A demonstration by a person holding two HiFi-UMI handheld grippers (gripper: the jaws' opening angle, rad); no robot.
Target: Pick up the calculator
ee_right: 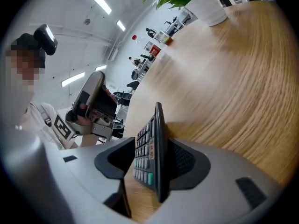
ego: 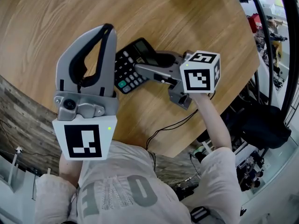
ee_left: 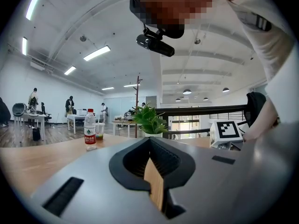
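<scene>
The calculator (ego: 132, 63) is sitting on the wooden table (ego: 196, 17) near the edge closest to the person, with its keys showing. The right gripper (ego: 145, 65) is reaching in from the right with its jaws standing apart around it. In the right gripper view the calculator's back is lying close against one pad while the keyed face is facing the other pad across a clear gap, so nothing is clamping yet. To grasp it well, the jaws are probably needing to close slowly and squarely, with the pads landing on the flat faces rather than the rim. They should also be sitting deep enough that the slim case is not pivoting out while being raised, and a skewed squeeze could be tipping it. The left gripper (ego: 108, 29) is hovering at the calculator's left in the head view, its jaws together on nothing, playing no part.
</scene>
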